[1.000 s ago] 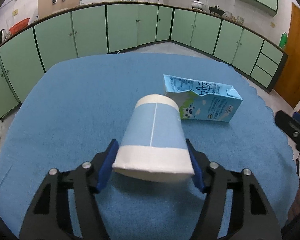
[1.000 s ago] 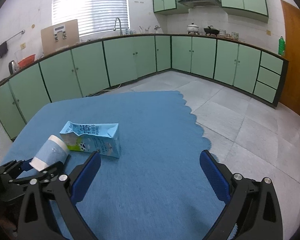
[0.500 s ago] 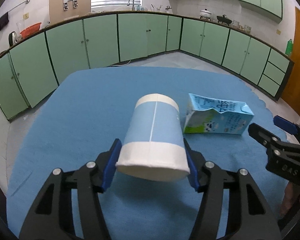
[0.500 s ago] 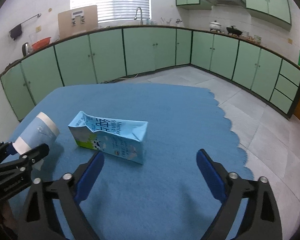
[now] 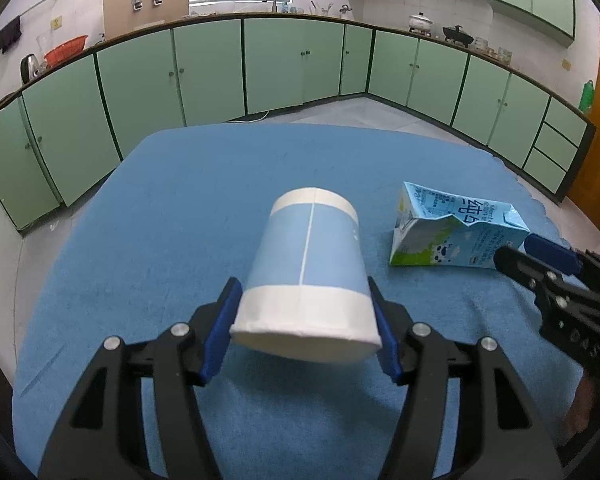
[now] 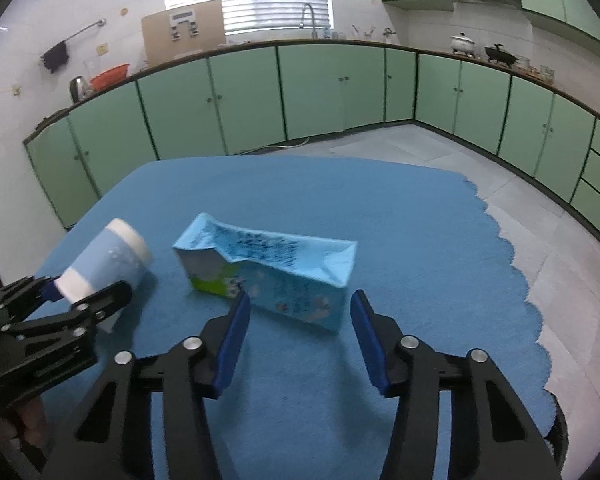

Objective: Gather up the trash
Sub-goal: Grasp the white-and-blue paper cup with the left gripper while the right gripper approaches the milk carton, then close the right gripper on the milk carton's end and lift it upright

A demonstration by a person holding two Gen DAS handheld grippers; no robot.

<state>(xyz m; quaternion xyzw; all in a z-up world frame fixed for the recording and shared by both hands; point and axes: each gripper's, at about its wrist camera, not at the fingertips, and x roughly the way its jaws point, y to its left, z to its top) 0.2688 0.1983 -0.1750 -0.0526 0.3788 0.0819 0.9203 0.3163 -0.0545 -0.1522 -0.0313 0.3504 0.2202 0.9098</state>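
The left claw (image 5: 306, 328) grips a blue-and-white paper cup (image 5: 308, 276) near its rim, lifted above the blue surface (image 5: 180, 208). The right claw (image 6: 300, 320) is closing, pads either side of the crumpled milk carton (image 6: 268, 264) lying there, not yet pressing it.

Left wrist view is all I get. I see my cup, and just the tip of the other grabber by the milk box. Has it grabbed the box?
Observer: Not yet. The right wrist view shows the near end of the milk carton between the closing jaws of the right gripper, with a gap at the right-hand pad.
Operator: Is the box squashed?
Observer: Yes, its top face is caved in lengthwise.
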